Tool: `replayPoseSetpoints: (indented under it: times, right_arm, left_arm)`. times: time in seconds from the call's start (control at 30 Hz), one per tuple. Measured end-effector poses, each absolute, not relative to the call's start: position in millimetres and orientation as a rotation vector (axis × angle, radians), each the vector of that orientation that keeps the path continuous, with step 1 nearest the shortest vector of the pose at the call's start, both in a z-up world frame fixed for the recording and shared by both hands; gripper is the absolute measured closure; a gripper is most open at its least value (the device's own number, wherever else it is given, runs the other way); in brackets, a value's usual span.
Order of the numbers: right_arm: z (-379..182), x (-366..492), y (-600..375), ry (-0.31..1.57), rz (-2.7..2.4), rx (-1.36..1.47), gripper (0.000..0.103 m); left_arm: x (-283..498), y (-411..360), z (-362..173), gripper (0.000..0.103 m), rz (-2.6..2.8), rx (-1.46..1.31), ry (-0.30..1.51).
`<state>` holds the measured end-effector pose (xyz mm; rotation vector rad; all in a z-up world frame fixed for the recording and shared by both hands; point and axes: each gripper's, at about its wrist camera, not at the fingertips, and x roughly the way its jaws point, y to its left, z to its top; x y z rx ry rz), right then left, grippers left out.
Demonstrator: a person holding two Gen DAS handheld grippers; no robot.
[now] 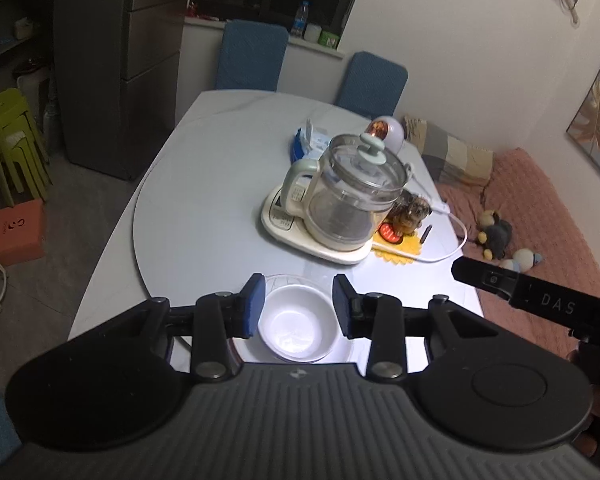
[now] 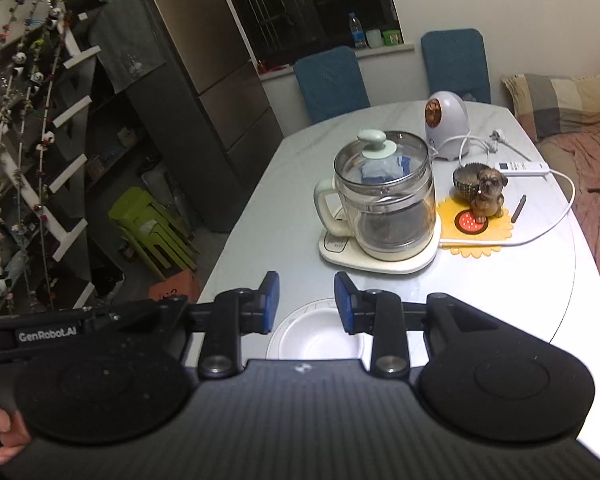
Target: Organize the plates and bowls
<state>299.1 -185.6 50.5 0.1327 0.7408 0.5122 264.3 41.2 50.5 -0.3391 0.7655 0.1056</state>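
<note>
We hover both grippers, left [image 1: 299,306] and right [image 2: 307,303], jaws parted and empty, over the bowl [image 1: 298,323] already nested on its plate [image 1: 256,350] at the table [image 1: 196,216] edge, stacking apparently done.

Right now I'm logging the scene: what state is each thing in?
left gripper: open, empty
right gripper: open, empty
white bowl: upright, empty, on a plate
plate: flat on table
glass kettle: lid on, on its base
white plug: unplugged, on table
</note>
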Motion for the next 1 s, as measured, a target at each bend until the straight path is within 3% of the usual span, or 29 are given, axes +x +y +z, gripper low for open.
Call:
replayPoseSetpoints:
  times: [0.3, 0.37, 0.43, 0.5, 0.73, 0.93, 1.0]
  right_arm:
    - [42, 268, -218, 0.718, 0.557, 0.099, 0.069]
    - [40, 260, -223, 0.726, 0.563, 0.096, 0.069]
    - [40, 247, -226, 0.722, 0.56, 0.085, 0.069]
    - [39, 235, -228, 0.717, 0.554, 0.088, 0.069]
    - [42, 192, -232, 0.682, 0.481, 0.095, 0.068]
    - [38, 162, -234, 0.686, 0.437, 0.095, 0.066]
    - [36, 153, -234, 0.685, 0.426, 0.082, 0.052]
  left_arm:
    - [220, 9, 43, 0.058, 0.213, -0.378, 0.779]
    - [209, 3, 43, 0.053, 0.21, -0.374, 0.777]
    - [198, -2, 44, 0.041, 0.213, -0.358, 0.769]
    - [187, -5, 45, 0.041, 0.211, -0.346, 0.765]
    - [144, 1, 51, 0.021, 0.189, -0.32, 0.753]
    - [111, 2, 46, 0.018, 0.15, -0.296, 0.764]
    - [105, 2, 43, 0.016, 0.147, -0.277, 0.773]
